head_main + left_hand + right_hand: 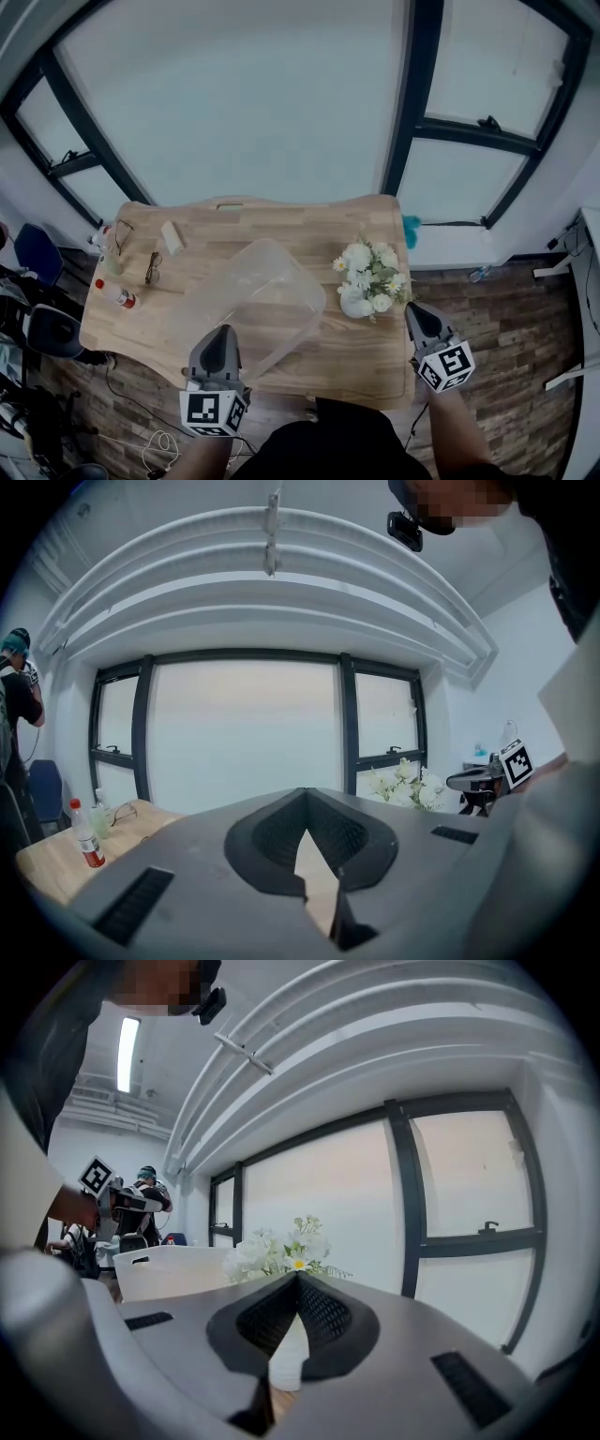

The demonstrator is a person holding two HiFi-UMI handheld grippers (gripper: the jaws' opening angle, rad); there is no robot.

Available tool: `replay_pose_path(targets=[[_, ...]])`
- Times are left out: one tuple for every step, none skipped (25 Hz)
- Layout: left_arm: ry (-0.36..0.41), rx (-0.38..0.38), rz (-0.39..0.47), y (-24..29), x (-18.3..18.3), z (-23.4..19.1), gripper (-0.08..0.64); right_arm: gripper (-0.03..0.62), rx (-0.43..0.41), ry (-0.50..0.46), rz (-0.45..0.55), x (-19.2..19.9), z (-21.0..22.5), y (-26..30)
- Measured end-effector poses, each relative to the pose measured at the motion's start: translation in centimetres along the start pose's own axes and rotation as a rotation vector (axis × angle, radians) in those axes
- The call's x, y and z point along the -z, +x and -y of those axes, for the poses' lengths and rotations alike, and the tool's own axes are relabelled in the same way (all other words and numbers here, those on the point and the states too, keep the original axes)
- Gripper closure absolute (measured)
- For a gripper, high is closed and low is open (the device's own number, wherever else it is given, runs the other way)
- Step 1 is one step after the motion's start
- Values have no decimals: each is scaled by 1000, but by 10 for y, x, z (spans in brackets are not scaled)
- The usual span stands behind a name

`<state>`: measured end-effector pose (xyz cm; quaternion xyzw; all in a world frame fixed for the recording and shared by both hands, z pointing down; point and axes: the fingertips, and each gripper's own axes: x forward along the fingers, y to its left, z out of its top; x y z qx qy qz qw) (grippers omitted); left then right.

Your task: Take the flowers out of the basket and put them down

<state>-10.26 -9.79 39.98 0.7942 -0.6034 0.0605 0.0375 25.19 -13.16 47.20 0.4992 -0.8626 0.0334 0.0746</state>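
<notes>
White flowers (370, 279) with green leaves, in what looks like a small white ribbed vase, already stand upright on the light wooden counter (234, 225), just right of the translucent rectangular plastic basket (246, 291) and outside it. The basket sits mid-counter and looks empty, though the clear plastic makes it hard to be sure, or to tell whether it lies flat or tipped. The left gripper (223, 330) is at the near edge by the basket's near-left corner, jaws closed together with nothing between them; its own view shows the pads meeting at the tip (305, 794) with only counter showing below. The right gripper (412, 307) is at the near right, close to the flowers but apart from them. Its jaws are also pressed together and empty (298, 1279), and its own view shows the flowers (281, 1251) just beyond the tip with the basket (169, 1269) further left. Judgement: the take-out and put-down step reads as done, flowers placed and released, so the task is at or near its end. If anything is left, it's only clearing both grippers toward the near side without knocking the flowers. The vase is narrow and top-heavy, so a brush from the right gripper could tip it. A red-capped bottle (117, 296) and a pair of glasses (153, 267) sit far left, not involved.
</notes>
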Motion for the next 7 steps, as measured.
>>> replay_pose_path(targets=[[1, 0, 3, 0, -1, 0, 555, 571, 1, -4, -1, -1, 1, -1], [1, -1, 6, 1, -3, -1, 555, 571, 3, -8, -1, -2, 1, -1], [1, -1, 10, 1, -4, -1, 555, 571, 7, -10, -2, -2, 2, -2], [2, -2, 12, 1, -5, -2, 555, 571, 12, -11, -3, -3, 4, -3], [2, -2, 13, 1, -6, -3, 555, 571, 18, -11, -4, -3, 5, -3], [2, -2, 13, 1, -6, -3, 555, 571, 23, -11, -5, -3, 6, -3], [2, -2, 14, 0, -6, -4, 555, 571, 28, -11, -6, -2, 7, -4]])
